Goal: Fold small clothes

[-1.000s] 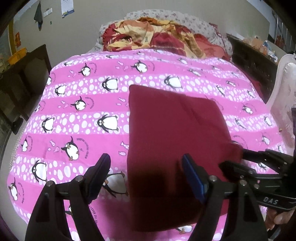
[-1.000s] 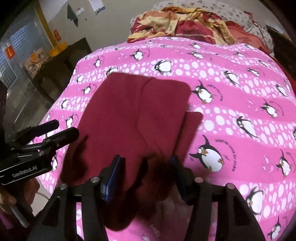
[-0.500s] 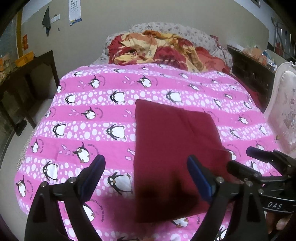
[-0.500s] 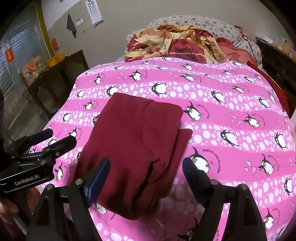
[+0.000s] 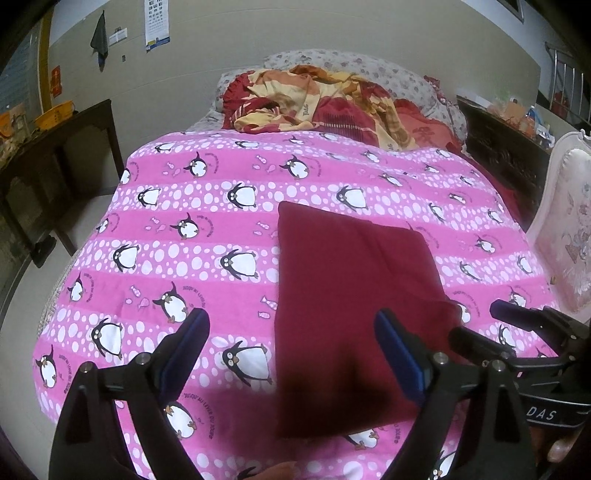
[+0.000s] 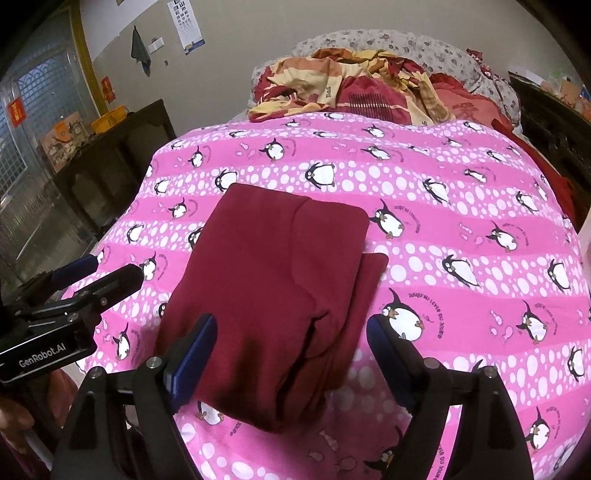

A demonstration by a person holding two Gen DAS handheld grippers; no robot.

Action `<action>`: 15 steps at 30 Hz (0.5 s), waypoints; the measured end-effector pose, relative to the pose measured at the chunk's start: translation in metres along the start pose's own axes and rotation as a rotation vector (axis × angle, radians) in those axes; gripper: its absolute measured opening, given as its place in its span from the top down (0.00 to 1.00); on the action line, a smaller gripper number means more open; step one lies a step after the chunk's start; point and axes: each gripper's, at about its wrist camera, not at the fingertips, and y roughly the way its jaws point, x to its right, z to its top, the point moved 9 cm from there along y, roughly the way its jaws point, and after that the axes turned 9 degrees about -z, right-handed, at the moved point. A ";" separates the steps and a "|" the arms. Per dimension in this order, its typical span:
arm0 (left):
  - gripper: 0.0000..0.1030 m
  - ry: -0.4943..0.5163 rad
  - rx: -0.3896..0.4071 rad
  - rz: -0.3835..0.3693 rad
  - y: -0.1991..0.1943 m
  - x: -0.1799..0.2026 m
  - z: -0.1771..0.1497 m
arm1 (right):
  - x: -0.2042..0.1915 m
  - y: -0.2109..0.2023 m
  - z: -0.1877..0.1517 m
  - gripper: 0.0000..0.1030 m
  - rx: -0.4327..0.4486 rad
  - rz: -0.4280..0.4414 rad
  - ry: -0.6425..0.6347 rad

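White lettering reading "DAS" is showing on the body of the right gripper [image 5: 476,328] in the left wrist view, and "GenRobot.AI" is showing on the body of the left gripper [image 6: 98,271] in the right wrist view. The penguin bedspread [image 5: 207,258] is carrying small curved print beside each bird (partly legible, something like "JUSQU'AU LEVER DU JOUR"). A dark red folded garment [image 6: 273,291] is lying flat on that bedspread, its near edge sitting between and just ahead of the right gripper's [image 6: 290,350] wide-open jaws, which are holding nothing. The left gripper [image 5: 291,350] is also standing with its jaws spread wide and empty, the garment [image 5: 351,302] lying ahead of its right-hand jaw. A rumpled red and yellow blanket [image 5: 325,103] is piled at the head of the bed, well beyond both pairs of jaws. On the wall behind, an eye chart [image 6: 184,22] is hanging, its rows too small to read. A dark wooden table [image 5: 55,147] is standing off to the left of the bed.
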 end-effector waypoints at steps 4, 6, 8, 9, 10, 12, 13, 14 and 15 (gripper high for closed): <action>0.13 -0.004 -0.005 0.001 0.001 -0.001 -0.001 | 0.000 0.001 0.000 0.16 -0.003 0.001 -0.002; 0.13 -0.004 -0.008 0.002 0.002 -0.001 -0.002 | -0.001 0.002 -0.001 0.16 -0.005 -0.002 -0.005; 0.13 -0.003 -0.010 0.003 0.004 0.000 -0.002 | -0.001 0.004 -0.002 0.16 -0.011 -0.002 -0.007; 0.13 -0.002 -0.011 0.004 0.004 0.000 -0.002 | -0.001 0.005 -0.003 0.16 -0.013 -0.002 -0.007; 0.13 -0.001 -0.013 0.004 0.005 0.001 -0.003 | -0.001 0.005 -0.004 0.15 -0.015 -0.002 -0.006; 0.13 0.001 -0.017 0.005 0.007 0.002 -0.003 | -0.002 0.006 -0.004 0.16 -0.020 -0.001 -0.007; 0.13 0.000 -0.019 0.005 0.007 0.002 -0.004 | -0.001 0.007 -0.005 0.16 -0.022 -0.001 -0.008; 0.13 0.000 -0.021 0.005 0.008 0.002 -0.004 | -0.002 0.007 -0.005 0.15 -0.024 -0.002 -0.008; 0.13 -0.001 -0.023 0.005 0.008 0.002 -0.005 | -0.002 0.008 -0.005 0.15 -0.025 -0.003 -0.008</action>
